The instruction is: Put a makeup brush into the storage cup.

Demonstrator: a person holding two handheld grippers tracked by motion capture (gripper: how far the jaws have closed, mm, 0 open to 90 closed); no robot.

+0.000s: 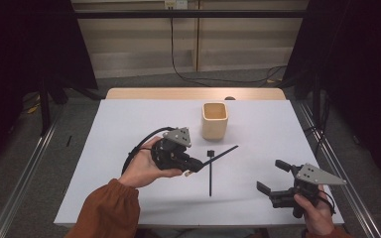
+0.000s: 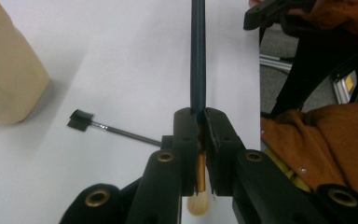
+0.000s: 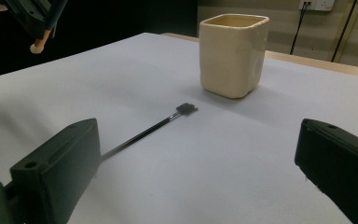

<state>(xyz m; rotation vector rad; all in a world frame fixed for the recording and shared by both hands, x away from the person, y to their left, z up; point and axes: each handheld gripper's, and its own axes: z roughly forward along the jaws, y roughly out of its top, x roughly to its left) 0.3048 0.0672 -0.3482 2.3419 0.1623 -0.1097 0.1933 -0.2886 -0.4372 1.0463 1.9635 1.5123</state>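
I have the brush (image 2: 198,56) clamped in my left gripper (image 1: 194,165), jaws pinched tight on the gold ferrule, so the pale bristle tip hangs out behind the jaws toward me and the long dark handle runs out ahead, lifted off the desk and aimed toward the cup (image 1: 214,119). I judge the step in hand is carrying it to that cup, which stands toward the far edge, a little right of the middle. To do it well I should raise the handle end clear of the rim, tilt my wrist until the handle points down into the opening, then lower before letting go; the grip sits near one end, so the long handle may swing or slip if I hurry. A second brush (image 1: 210,171) lies flat on the desk below the handle, its flat head toward the cup; I must not clip it. My right gripper (image 1: 274,179) waits near the near right corner, jaws spread wide with nothing between them
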